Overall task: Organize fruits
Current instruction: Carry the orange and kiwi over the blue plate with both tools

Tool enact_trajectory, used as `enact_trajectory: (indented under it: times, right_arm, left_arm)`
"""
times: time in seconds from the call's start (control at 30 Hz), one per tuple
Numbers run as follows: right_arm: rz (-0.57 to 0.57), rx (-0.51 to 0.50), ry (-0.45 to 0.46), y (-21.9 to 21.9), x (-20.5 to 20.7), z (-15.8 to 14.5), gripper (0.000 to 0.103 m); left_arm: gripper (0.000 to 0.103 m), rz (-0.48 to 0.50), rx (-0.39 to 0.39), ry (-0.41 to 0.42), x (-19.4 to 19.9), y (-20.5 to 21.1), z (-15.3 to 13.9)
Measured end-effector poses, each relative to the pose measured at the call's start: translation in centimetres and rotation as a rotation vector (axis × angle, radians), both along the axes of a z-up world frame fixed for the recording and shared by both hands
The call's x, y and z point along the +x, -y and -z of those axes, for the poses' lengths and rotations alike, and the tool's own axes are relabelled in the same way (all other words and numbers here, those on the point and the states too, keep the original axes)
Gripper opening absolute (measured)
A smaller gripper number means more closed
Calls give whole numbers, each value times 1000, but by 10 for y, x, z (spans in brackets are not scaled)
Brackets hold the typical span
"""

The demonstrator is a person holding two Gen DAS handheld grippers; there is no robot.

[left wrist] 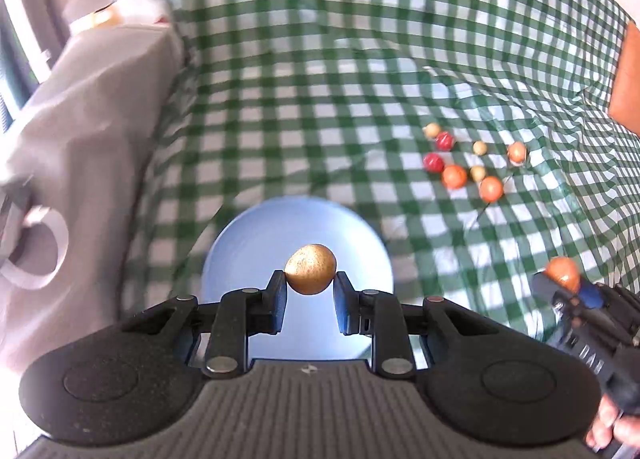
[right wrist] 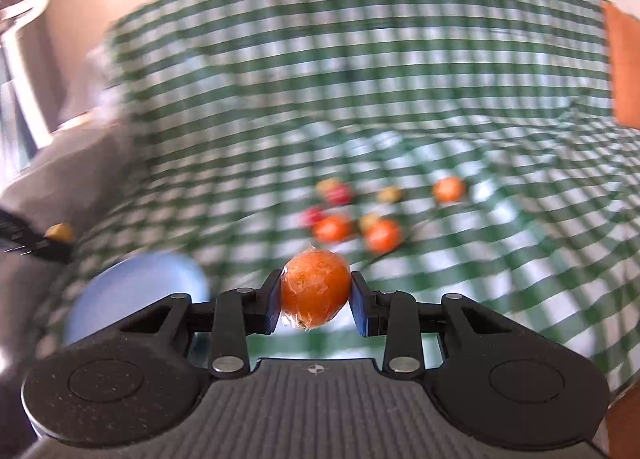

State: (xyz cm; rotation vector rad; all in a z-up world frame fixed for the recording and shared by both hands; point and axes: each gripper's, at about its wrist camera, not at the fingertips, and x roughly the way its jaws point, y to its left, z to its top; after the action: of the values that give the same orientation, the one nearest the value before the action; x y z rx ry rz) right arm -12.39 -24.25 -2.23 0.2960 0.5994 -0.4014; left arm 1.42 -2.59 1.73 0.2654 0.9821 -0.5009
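My left gripper point(left wrist: 310, 286) is shut on a golden-brown round fruit point(left wrist: 311, 268) and holds it above a light blue plate point(left wrist: 248, 235). My right gripper point(right wrist: 315, 292) is shut on an orange fruit wrapped in clear film point(right wrist: 315, 288), to the right of the plate point(right wrist: 132, 283). In the left wrist view the right gripper point(left wrist: 576, 291) shows at the right edge with its orange fruit point(left wrist: 563, 272). Several small fruits, red point(left wrist: 433, 162), orange point(left wrist: 454, 176) and pale yellow point(left wrist: 479, 147), lie loose on the green checked cloth point(left wrist: 320, 99). The right wrist view is blurred.
A grey cloth-covered object point(left wrist: 80, 131) stands at the left of the table. An orange-brown object point(left wrist: 626, 75) sits at the right edge. The checked cloth is wrinkled around the loose fruits. The left gripper shows at the left edge of the right wrist view point(right wrist: 44, 239).
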Motion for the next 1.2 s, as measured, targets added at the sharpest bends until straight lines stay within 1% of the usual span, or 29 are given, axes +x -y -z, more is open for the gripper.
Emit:
enact_trajectory:
  times: [0.1, 0.2, 0.3, 0.4, 0.53, 0.7, 1.0, 1.2]
  right_arm:
    - [-116, -22, 4, -44, -2, -12, 36]
    - [-209, -45, 16, -77, 0, -23, 36]
    - [-263, -67, 12, -102, 1, -31, 36]
    - [-291, -85, -8, -116, 0, -33, 36]
    - [-296, -108, -30, -129, 0, -34, 36]
    - [-284, -138, -43, -130, 2, -31, 36]
    - [-297, -156, -50, -132, 4, -30, 36]
    - [-293, -151, -50, -131, 4, -28, 36]
  left_arm:
    - [27, -20, 11, 24, -22, -29, -4]
    - [27, -44, 9, 37, -39, -54, -5]
    - [27, -66, -16, 38, -52, -74, -5]
    - [27, -72, -31, 59, -62, -88, -6]
    - [27, -70, -52, 77, -65, -94, -8]
    - [27, -64, -75, 80, -66, -97, -8]
    - [27, -74, -82, 75, -65, -100, -7]
    - [27, -74, -83, 75, -64, -99, -6]
